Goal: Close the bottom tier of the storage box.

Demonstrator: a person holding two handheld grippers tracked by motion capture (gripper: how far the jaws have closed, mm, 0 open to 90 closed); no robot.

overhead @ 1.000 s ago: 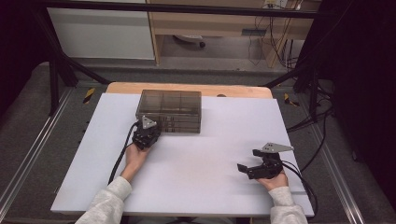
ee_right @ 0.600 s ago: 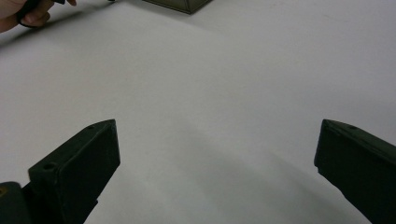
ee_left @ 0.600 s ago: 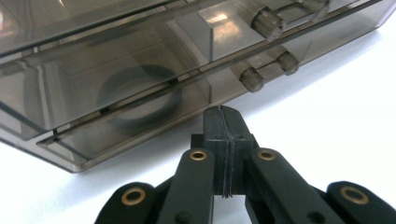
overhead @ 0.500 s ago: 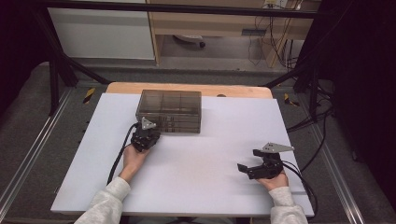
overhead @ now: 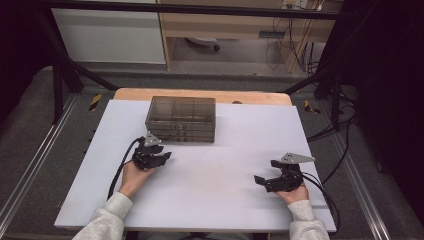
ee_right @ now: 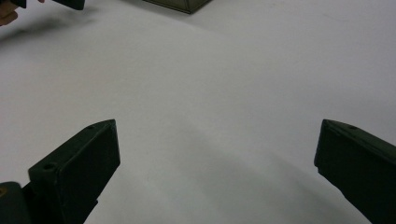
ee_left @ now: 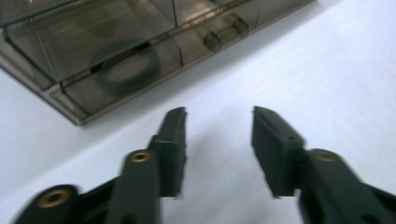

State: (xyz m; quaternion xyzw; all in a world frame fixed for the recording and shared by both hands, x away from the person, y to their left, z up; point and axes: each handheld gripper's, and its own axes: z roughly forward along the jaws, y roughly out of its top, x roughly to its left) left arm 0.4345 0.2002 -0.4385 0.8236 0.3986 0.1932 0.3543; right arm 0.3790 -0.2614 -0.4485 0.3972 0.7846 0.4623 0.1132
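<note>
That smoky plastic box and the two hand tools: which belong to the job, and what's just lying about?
In the job:
- drawer box, with a dark ring inside it
- left tool, jaws just opened, nothing between them

Just there:
- right tool, open, nothing between its jaws
- white table board
- floor cables

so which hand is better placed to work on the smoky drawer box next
Left. The left tongs sit open just in front of the drawer box; the right tongs are far off on the bare white table.
</note>
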